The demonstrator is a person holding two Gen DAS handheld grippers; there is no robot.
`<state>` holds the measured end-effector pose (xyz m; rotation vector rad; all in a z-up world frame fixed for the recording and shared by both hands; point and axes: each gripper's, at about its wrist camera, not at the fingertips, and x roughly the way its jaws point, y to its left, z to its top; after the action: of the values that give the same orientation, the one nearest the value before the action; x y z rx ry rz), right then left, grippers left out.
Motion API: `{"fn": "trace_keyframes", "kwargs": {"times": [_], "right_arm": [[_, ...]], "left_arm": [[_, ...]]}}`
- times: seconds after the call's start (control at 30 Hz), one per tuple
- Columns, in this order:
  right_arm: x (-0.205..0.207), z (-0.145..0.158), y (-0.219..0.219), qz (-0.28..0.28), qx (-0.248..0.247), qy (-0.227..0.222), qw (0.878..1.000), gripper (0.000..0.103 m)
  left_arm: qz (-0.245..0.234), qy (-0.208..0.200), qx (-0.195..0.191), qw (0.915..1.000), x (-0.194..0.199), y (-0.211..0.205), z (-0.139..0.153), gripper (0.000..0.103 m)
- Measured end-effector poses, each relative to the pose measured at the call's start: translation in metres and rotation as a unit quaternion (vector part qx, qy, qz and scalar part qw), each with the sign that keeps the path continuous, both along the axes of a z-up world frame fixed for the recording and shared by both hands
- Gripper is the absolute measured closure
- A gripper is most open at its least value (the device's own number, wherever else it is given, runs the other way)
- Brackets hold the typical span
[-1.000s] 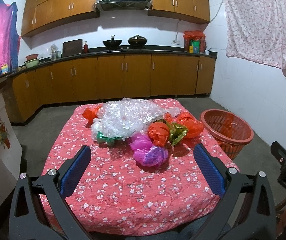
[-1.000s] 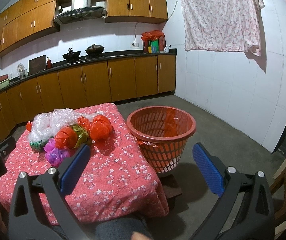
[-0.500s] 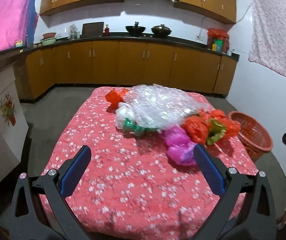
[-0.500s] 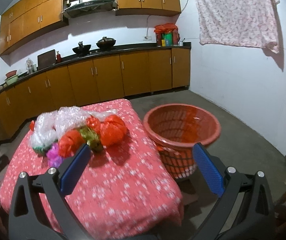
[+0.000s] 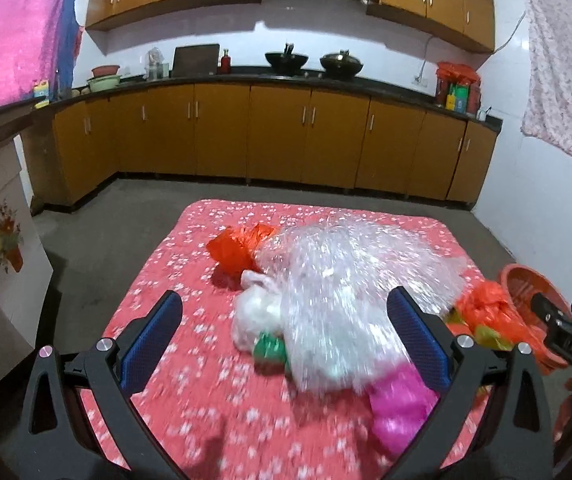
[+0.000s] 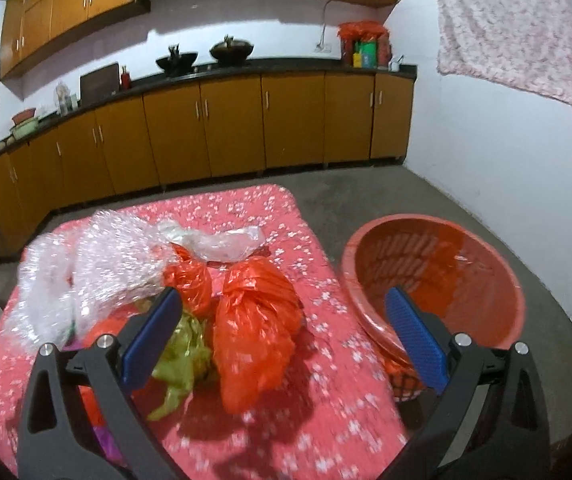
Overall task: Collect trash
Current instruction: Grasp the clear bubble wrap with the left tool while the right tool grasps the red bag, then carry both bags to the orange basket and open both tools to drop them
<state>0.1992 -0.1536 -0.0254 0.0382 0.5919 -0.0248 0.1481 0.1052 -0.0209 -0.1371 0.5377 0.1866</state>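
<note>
A heap of plastic trash lies on a table with a red flowered cloth (image 5: 190,264): a big clear bubble-wrap sheet (image 5: 350,276), an orange bag (image 5: 238,246), a green scrap (image 5: 270,346) and a pink bag (image 5: 398,404). My left gripper (image 5: 286,332) is open and empty, just before the bubble wrap. In the right wrist view an orange bag (image 6: 254,332) lies between the open jaws of my right gripper (image 6: 282,332), beside a yellow-green wrapper (image 6: 184,354) and the bubble wrap (image 6: 98,268). A red plastic basket (image 6: 434,280) stands right of the table.
Wooden kitchen cabinets (image 5: 278,136) run along the back wall, with pots on the counter. A flowered cloth (image 6: 518,28) hangs on the right wall. Grey floor (image 6: 366,192) surrounds the table. The right gripper's body (image 5: 566,336) shows at the right edge of the left wrist view.
Both grippers have moved forward and down toward the trash heap. The orange bag now sits between the right jaws; the bubble wrap fills the space ahead of the left jaws.
</note>
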Motion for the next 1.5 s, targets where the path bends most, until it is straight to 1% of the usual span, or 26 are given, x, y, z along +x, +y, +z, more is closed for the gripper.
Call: {"fn": "trace_keyframes", "kwargs": {"times": [0.1,0.2,0.3,0.33,0.47,0.5,0.57,0.6,0.63,0.67,0.7,0.77,0.83,0.87,0.93,1.03,1.27,1.37,1.5], "right_arm": [[0.022,-0.011,0.001,0.012,0.006,0.018,1.000,0.009],[0.042,-0.022,0.003,0.021,0.005,0.043,0.999,0.015],[0.056,-0.033,0.003,0.025,0.012,0.066,0.997,0.020],[0.059,-0.037,0.004,0.026,0.014,0.073,0.997,0.021],[0.064,-0.049,0.005,0.034,0.018,0.089,0.995,0.021],[0.065,-0.052,0.005,0.037,0.017,0.092,0.995,0.024],[0.065,-0.056,0.006,0.046,0.021,0.102,0.994,0.029],[0.064,-0.058,0.006,0.048,0.022,0.104,0.993,0.033],[0.064,-0.059,0.007,0.052,0.024,0.108,0.993,0.038],[0.064,-0.060,0.007,0.055,0.027,0.110,0.992,0.040],[0.063,-0.060,0.007,0.058,0.028,0.110,0.992,0.045],[0.062,-0.059,0.008,0.060,0.028,0.108,0.992,0.050],[0.060,-0.058,0.006,0.064,0.029,0.106,0.992,0.056],[0.058,-0.057,0.006,0.064,0.030,0.105,0.992,0.056],[0.055,-0.055,0.003,0.063,0.032,0.102,0.992,0.059],[0.047,-0.049,-0.001,0.060,0.035,0.095,0.993,0.060],[0.026,-0.025,-0.016,0.054,0.047,0.067,0.995,0.060],[0.016,-0.013,-0.028,0.050,0.054,0.052,0.996,0.060],[0.003,0.003,-0.048,0.039,0.057,0.032,0.997,0.060]], "left_arm": [[-0.004,0.015,-0.009,0.9998,0.019,-0.001,-0.008,0.002],[-0.009,0.034,-0.012,0.9993,0.034,-0.003,-0.017,0.005],[-0.013,0.050,-0.010,0.9986,0.043,-0.004,-0.025,0.009],[-0.014,0.055,-0.012,0.9983,0.045,-0.004,-0.027,0.013],[-0.018,0.072,-0.015,0.9971,0.051,-0.006,-0.032,0.020],[-0.019,0.077,-0.015,0.9967,0.053,-0.007,-0.034,0.022],[-0.024,0.087,-0.023,0.9957,0.055,-0.007,-0.038,0.031],[-0.027,0.091,-0.031,0.9950,0.056,-0.007,-0.039,0.032],[-0.030,0.094,-0.038,0.9944,0.056,-0.007,-0.040,0.038],[-0.033,0.095,-0.044,0.9939,0.056,-0.007,-0.041,0.045],[-0.036,0.096,-0.048,0.9936,0.056,-0.007,-0.041,0.048],[-0.044,0.092,-0.055,0.9933,0.054,-0.006,-0.039,0.059],[-0.051,0.085,-0.055,0.9935,0.051,-0.006,-0.036,0.064],[-0.054,0.079,-0.054,0.9939,0.048,-0.007,-0.034,0.067],[-0.059,0.070,-0.053,0.9944,0.044,-0.007,-0.028,0.070],[-0.065,0.054,-0.052,0.9951,0.035,-0.005,-0.020,0.072],[-0.073,0.025,-0.052,0.9957,0.020,-0.006,0.007,0.072],[-0.086,0.011,-0.056,0.9947,0.015,-0.012,0.020,0.072],[-0.118,-0.002,-0.066,0.9908,0.011,-0.030,0.033,0.072]]}}
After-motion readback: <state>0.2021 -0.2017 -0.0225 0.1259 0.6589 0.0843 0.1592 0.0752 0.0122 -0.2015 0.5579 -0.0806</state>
